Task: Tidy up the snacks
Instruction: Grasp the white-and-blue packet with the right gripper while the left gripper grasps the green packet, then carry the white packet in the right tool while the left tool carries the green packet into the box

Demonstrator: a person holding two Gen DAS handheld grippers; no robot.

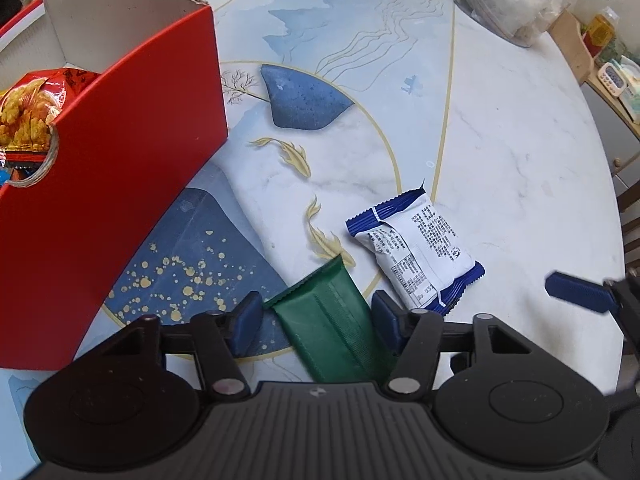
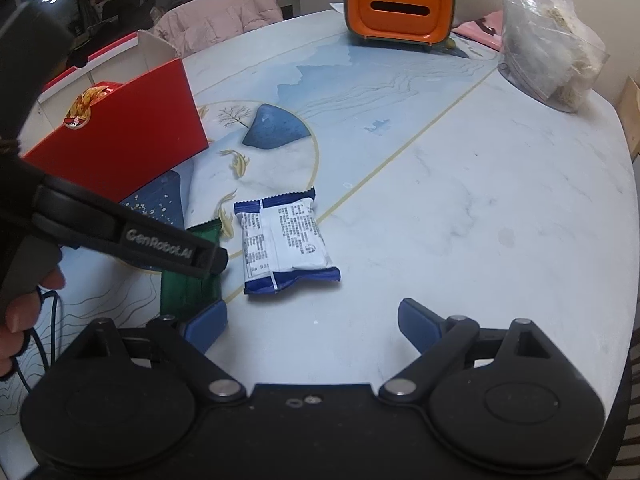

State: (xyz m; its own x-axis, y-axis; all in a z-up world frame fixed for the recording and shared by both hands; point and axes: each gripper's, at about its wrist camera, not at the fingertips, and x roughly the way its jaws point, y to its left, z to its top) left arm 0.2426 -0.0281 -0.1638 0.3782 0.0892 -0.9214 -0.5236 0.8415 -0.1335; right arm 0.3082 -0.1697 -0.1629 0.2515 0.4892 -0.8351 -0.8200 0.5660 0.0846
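Observation:
A green snack packet [image 1: 332, 320] lies flat on the table between the blue pads of my left gripper [image 1: 316, 316]. The pads stand close beside its edges and the packet is not squeezed. Just right of it lies a white and blue snack packet [image 1: 420, 252], back side up. A red cardboard box [image 1: 120, 200] stands at the left with a red chips bag [image 1: 28, 112] inside. In the right wrist view my right gripper [image 2: 312, 324] hangs open over bare table, just in front of the white and blue packet [image 2: 284, 240]. The left gripper [image 2: 160, 244] covers part of the green packet [image 2: 188, 292].
An orange tissue box [image 2: 400, 4] and a clear plastic bag [image 2: 548, 48] stand at the table's far side. A chair with a pink coat [image 2: 216, 20] is behind the red box [image 2: 132, 140]. The marble-patterned table [image 2: 480, 200] curves off at the right. A hand [image 2: 24, 312] holds the left gripper.

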